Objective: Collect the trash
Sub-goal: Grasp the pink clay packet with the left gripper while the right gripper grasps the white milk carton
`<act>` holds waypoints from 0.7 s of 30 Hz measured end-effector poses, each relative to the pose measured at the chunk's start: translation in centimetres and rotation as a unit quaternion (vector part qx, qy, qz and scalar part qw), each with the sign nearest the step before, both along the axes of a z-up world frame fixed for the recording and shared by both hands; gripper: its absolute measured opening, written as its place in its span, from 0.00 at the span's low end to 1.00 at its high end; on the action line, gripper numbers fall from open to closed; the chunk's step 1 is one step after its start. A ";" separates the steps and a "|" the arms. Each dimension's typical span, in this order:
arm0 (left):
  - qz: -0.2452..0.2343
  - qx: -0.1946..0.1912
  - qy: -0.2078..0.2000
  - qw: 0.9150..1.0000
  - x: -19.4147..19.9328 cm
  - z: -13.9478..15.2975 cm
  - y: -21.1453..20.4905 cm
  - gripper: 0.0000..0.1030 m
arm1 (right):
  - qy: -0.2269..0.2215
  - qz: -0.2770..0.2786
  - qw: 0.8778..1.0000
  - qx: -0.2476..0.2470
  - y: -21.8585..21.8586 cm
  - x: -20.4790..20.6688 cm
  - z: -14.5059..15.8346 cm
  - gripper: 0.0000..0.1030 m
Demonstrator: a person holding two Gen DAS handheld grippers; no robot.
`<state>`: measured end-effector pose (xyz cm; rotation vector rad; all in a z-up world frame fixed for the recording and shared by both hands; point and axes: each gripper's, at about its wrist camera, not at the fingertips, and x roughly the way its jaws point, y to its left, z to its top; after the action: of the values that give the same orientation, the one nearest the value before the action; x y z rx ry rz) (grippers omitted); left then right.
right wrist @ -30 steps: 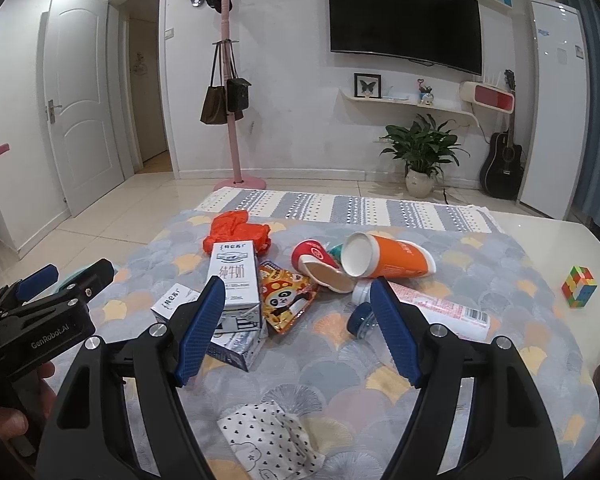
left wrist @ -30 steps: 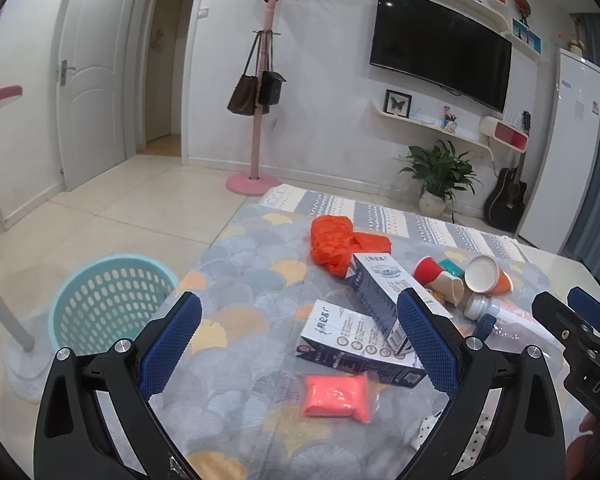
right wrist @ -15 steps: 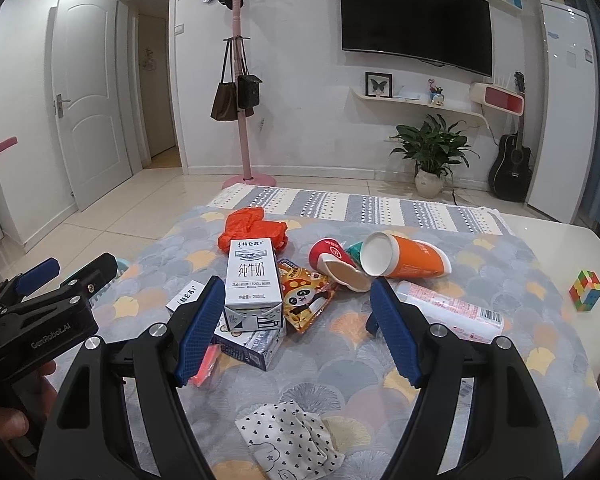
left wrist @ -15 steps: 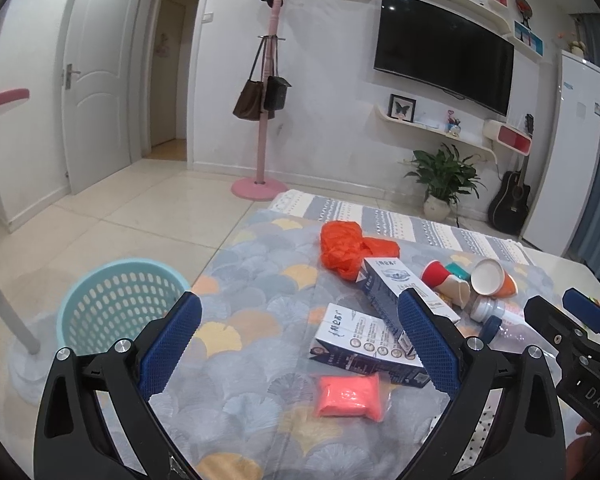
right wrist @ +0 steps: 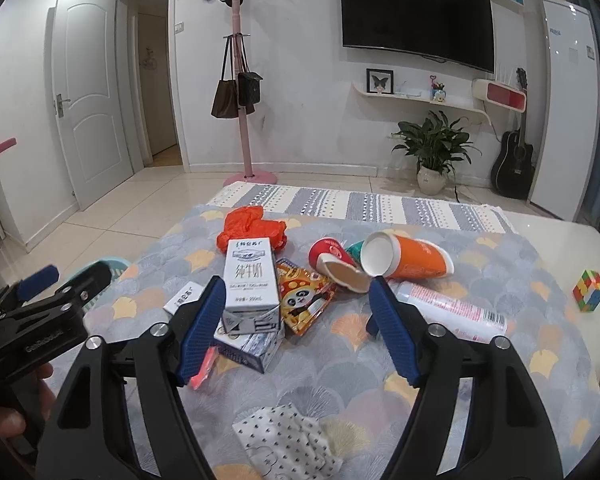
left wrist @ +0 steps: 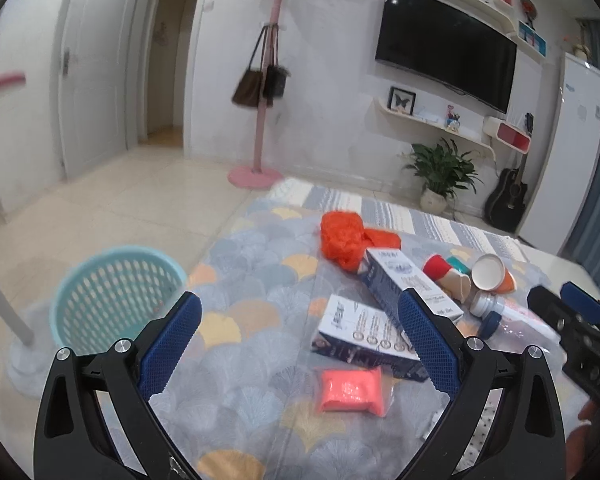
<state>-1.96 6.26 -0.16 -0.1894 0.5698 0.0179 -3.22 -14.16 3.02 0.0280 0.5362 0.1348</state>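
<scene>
Spread across the table (right wrist: pixel 548 264) lies uncollected trash, so picking has barely begun: the left gripper (left wrist: pixel 300 344) hangs spread and empty, the right gripper (right wrist: pixel 296 320), closing on nothing, likely needs to drop onto the milk carton (right wrist: pixel 250 276) near the left edge.

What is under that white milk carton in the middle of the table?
The milk carton rests on another carton that lies flat beneath it, and its right edge overlaps the panda snack bag. Whatever else lies under the two cartons is hidden.
</scene>
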 end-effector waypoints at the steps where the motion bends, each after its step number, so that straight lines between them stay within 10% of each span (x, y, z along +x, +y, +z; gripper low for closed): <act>1: -0.018 -0.024 0.020 0.999 0.6 -0.6 0.5 0.93 | 0.004 0.004 1.000 0.004 -0.1 0.6 0.0 0.58; 7: -0.097 -0.133 0.129 0.978 3.5 -5.3 0.8 0.93 | 0.053 0.047 0.996 0.055 0.0 4.7 -1.1 0.54; 21: -0.085 -0.005 0.212 0.973 5.0 -9.6 -3.9 0.84 | 0.157 0.086 0.982 0.053 4.0 13.0 -5.0 0.54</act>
<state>3.02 2.38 -9.78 -0.1465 1.0122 -0.1144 9.81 -10.15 -2.00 0.1085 0.8467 0.3323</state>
